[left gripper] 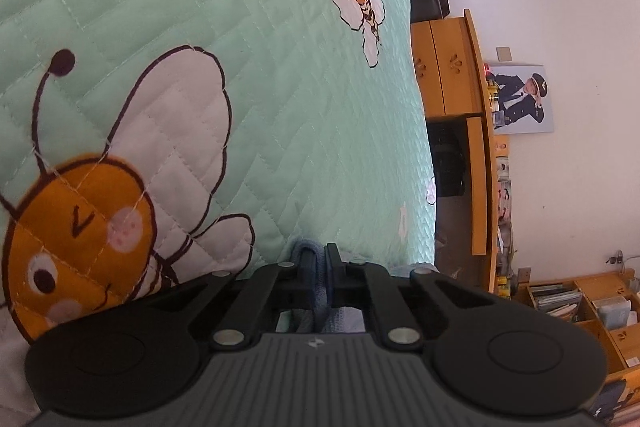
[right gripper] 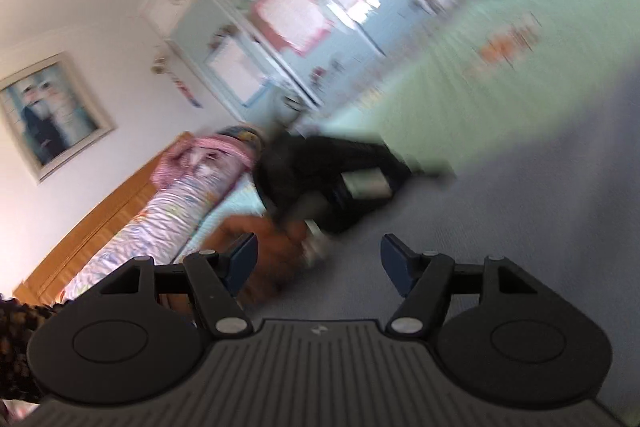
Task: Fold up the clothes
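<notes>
Blue cloth [left gripper: 316, 259] is pinched tight between the fingers of the left gripper [left gripper: 319, 259], the right gripper [right gripper: 319, 259] hangs open above it holding nothing, so folding looks barely started.

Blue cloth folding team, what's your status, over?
Left gripper shut on blue knitted cloth. Right gripper open, empty, above the cloth. Mint bee-print quilt beneath; nothing blocking.
</notes>
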The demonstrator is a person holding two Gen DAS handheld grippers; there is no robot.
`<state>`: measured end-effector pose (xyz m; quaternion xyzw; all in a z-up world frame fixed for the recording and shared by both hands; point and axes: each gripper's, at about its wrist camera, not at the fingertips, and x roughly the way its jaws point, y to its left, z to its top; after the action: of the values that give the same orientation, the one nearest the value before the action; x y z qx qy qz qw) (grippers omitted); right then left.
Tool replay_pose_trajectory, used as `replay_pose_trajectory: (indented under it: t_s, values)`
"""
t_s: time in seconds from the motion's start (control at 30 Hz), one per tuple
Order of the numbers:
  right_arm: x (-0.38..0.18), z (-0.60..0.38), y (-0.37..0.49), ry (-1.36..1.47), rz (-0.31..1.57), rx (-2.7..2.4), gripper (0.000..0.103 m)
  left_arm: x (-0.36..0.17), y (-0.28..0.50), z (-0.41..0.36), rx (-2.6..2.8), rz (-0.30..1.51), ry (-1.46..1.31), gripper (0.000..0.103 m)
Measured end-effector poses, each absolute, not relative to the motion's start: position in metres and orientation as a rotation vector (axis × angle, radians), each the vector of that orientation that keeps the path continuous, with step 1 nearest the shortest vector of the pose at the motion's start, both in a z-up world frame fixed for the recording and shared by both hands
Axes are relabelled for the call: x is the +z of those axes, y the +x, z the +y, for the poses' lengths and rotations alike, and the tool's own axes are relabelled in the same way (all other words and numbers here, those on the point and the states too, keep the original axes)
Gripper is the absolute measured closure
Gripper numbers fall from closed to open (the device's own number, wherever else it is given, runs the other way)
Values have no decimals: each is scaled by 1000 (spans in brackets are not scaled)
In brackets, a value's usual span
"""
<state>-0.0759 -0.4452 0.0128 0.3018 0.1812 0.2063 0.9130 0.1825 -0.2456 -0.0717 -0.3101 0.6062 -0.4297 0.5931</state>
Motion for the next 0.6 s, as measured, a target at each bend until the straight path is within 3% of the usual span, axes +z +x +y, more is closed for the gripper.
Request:
replay_pose_trajectory:
  t_s: [0.17, 0.33, 0.6]
  values:
    - [32, -435, -9, 440, 455, 504, 34, -74, 183, -245, -1033, 1410, -692, 95]
    - [-15, -426, 22, 328, 689, 454, 39, -75, 187, -247, -1082, 1399, -642, 95]
    - [3, -428, 1, 334, 666, 432, 39, -78, 184, -249, -1109, 1368, -647, 95]
